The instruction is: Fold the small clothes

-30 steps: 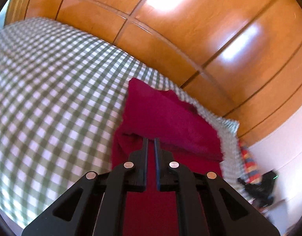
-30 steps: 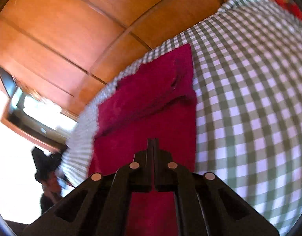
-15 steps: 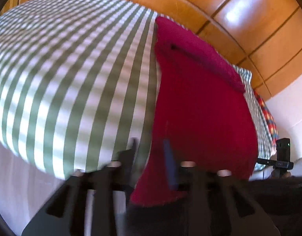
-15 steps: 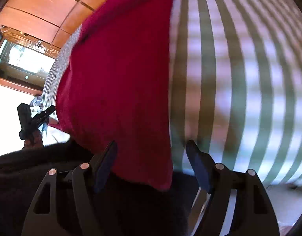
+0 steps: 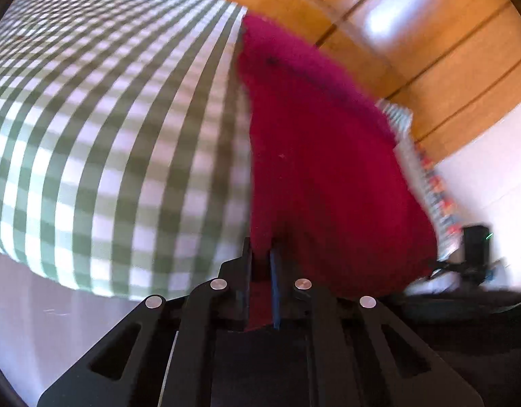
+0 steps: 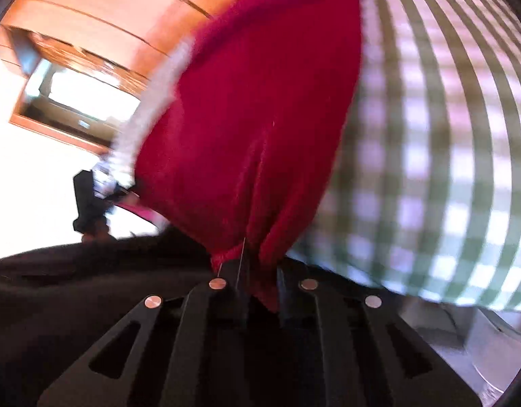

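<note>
the red garment point(image 5: 328, 169) lies on the green-and-white checked bedcover point(image 5: 107, 135), stretched from the cover's near edge, where both grippers hold it, back toward the far edge by the wooden wall panelling point(image 5: 429, 34). its far end is doubled over into a thicker band of cloth (a small dark spot shows in that band).

in the left wrist view, the checked cover fills the left side and curves down to its near edge, with a pale surface below it. the left gripper point(image 5: 260, 264) sits at that near edge with its fingers drawn close on the garment's left near corner, the red cloth pinched between them and running down into the gap. to the right of the garment, a narrow strip of the cover shows, then a multicoloured patterned cloth point(image 5: 440, 196) and a black device with a green light point(image 5: 477, 244) against a white wall; all of this is blurred.

in the right wrist view, a bright window with a wooden frame point(image 6: 74, 98) is at the left, above dark fabric point(image 6: 91, 271). the right gripper point(image 6: 260, 271) pinches the gathered right near corner of the garment, cloth bunching in folds above its fingers. the checked cover spreads away to the right.
</note>
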